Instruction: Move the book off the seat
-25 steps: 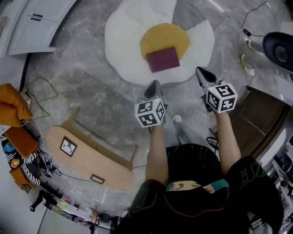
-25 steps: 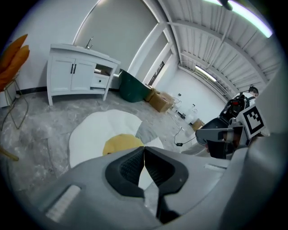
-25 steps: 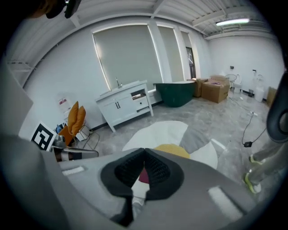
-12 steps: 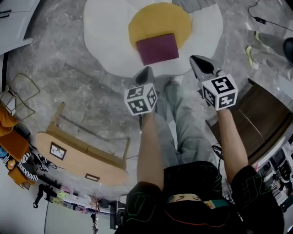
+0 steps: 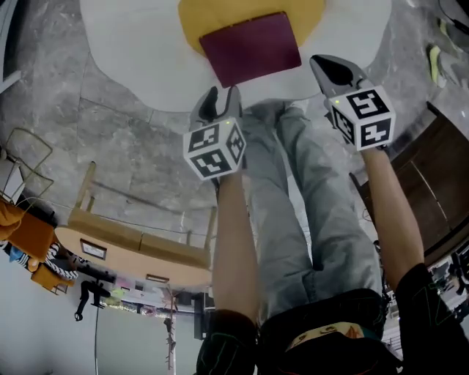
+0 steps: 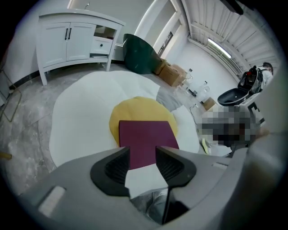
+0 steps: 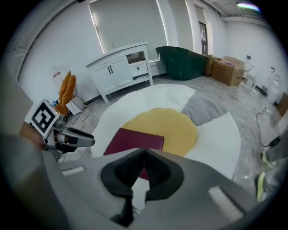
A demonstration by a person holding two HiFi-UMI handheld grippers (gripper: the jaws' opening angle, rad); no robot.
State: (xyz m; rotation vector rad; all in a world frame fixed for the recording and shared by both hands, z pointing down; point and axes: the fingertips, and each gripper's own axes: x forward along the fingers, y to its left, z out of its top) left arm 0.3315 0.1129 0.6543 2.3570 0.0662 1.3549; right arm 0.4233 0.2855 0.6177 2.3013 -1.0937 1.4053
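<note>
A maroon book [image 5: 250, 47] lies flat on the yellow middle [image 5: 192, 16] of a white, fried-egg-shaped seat cushion [image 5: 132, 66]. My left gripper [image 5: 218, 99] hovers just short of the book's near edge. Its jaws are opening, with nothing between them. In the left gripper view the book [image 6: 146, 137] lies just beyond the gripper [image 6: 143, 155]. My right gripper [image 5: 333, 69] is held at the book's right near corner, shut and empty. In the right gripper view the book [image 7: 130, 140] sits past its closed tips [image 7: 145, 155], and the left gripper [image 7: 67, 137] shows at the left.
The person's legs [image 5: 308, 205] stand at the cushion's near edge. A wooden chair [image 5: 132, 245] lies on the grey floor at the left. Dark wooden furniture [image 5: 432, 168] is at the right. A white cabinet [image 6: 76, 38] and a green tub [image 6: 139, 54] stand beyond the cushion.
Both grippers have moved forward, close to the book, and the cushion now fills the top of the head view. The left gripper's jaws have parted; the right stays shut.
</note>
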